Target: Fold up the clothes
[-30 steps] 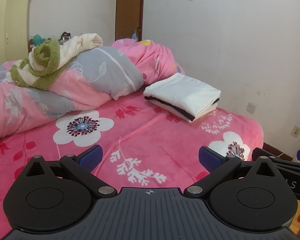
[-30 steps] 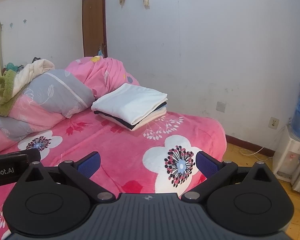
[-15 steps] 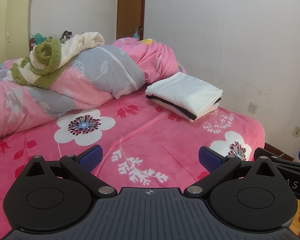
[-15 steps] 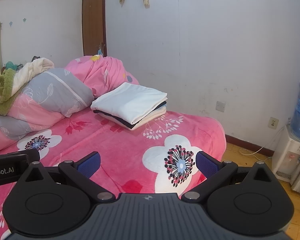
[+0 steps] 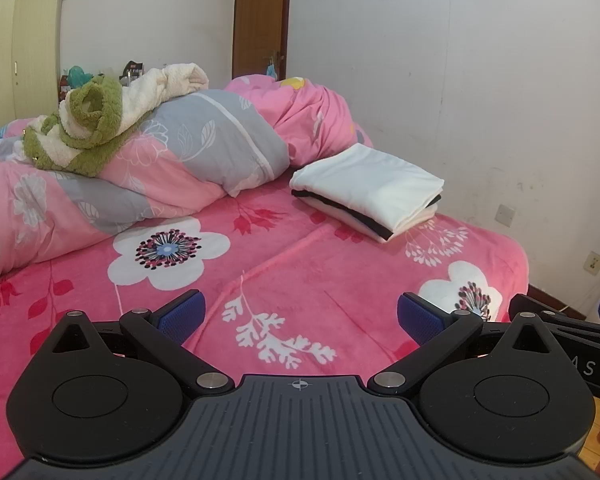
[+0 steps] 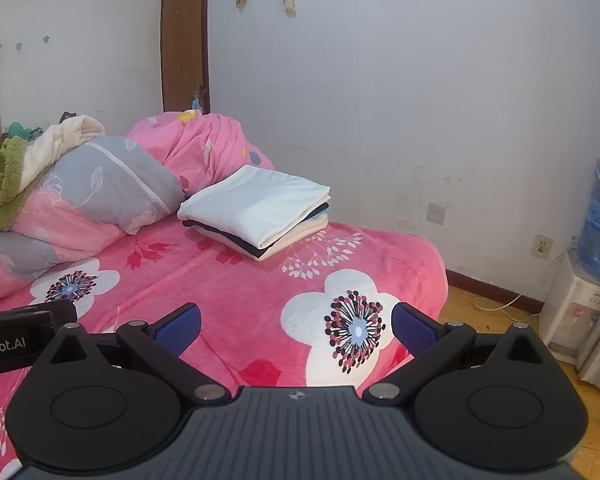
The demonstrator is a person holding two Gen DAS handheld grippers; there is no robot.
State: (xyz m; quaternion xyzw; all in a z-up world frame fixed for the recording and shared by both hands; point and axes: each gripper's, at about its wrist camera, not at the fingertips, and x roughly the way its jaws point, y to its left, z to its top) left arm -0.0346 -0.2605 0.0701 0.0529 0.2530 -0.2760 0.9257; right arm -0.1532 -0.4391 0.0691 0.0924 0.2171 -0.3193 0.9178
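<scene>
Left wrist view: left gripper (image 5: pixel 298 316) jaws spread wide, nothing between them, hovering over the pink flowered bedspread (image 5: pixel 284 280). The stack of folded clothes (image 5: pixel 366 190) is the landmark: it lies well ahead of the jaws and off to their right, on the bedspread near the wall. Its long axis runs diagonally, near-left corner to far-right. Three layers counted: white on top, black in the middle, cream at the bottom (edges thin, could be a fourth hidden). Left of the stack and just touching it is one bunched quilt (image 5: pixel 172 168); on top of the quilt, further left, one green-and-cream fleece garment (image 5: pixel 96 120), crumpled, unfolded. Part of the other gripper shows at the lower right edge.

Right wrist view: right gripper (image 6: pixel 296 322) jaws also wide apart and empty, above the bedspread near its foot-end corner. The stack (image 6: pixel 256 208) is ahead and slightly left of these jaws, so the right gripper sits nearer to it and more in line. Fleece garment (image 6: pixel 16 176) is far left of the stack, closer to the left gripper. One water dispenser (image 6: pixel 588 264) on the floor, right of the stack.

Judgement: only the fleece piece looks unfolded, so the next reach likely goes left of the stack, left gripper leading.
</scene>
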